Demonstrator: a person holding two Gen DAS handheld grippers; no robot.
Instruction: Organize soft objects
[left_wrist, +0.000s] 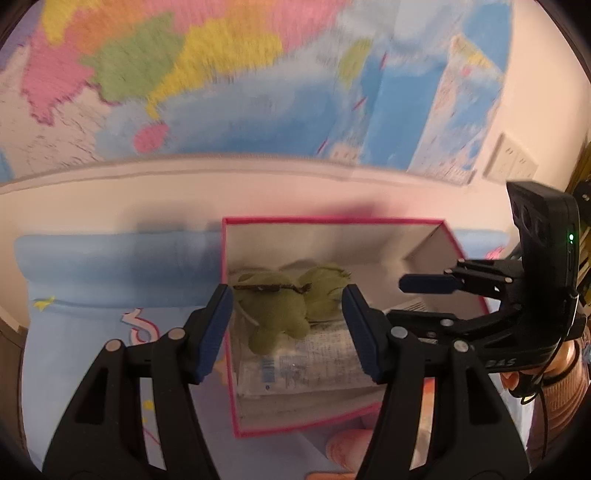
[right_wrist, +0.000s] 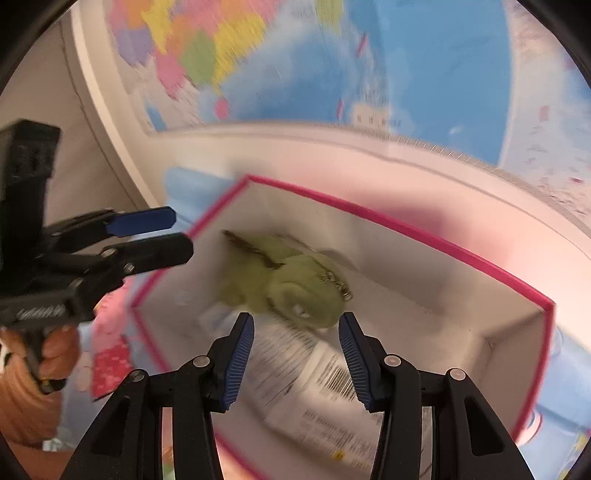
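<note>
A green plush toy (left_wrist: 286, 308) with dark sunglasses lies inside a pink-rimmed white box (left_wrist: 332, 221), on top of a white printed soft pack (left_wrist: 314, 363). My left gripper (left_wrist: 288, 328) is open and empty, just in front of the box, with the plush between its fingertips in view. My right gripper (right_wrist: 295, 350) is open and empty above the box (right_wrist: 406, 225), over the plush (right_wrist: 288, 284) and the pack (right_wrist: 317, 373). The right gripper also shows in the left wrist view (left_wrist: 428, 284), at the box's right side. The left gripper shows in the right wrist view (right_wrist: 162, 230).
The box stands on a light blue patterned cloth (left_wrist: 92, 317) against a white wall ledge (left_wrist: 258, 181). A colourful map (left_wrist: 221, 81) hangs above. Wall sockets (left_wrist: 511, 162) are at the right. Pink fabric (right_wrist: 110, 354) lies left of the box.
</note>
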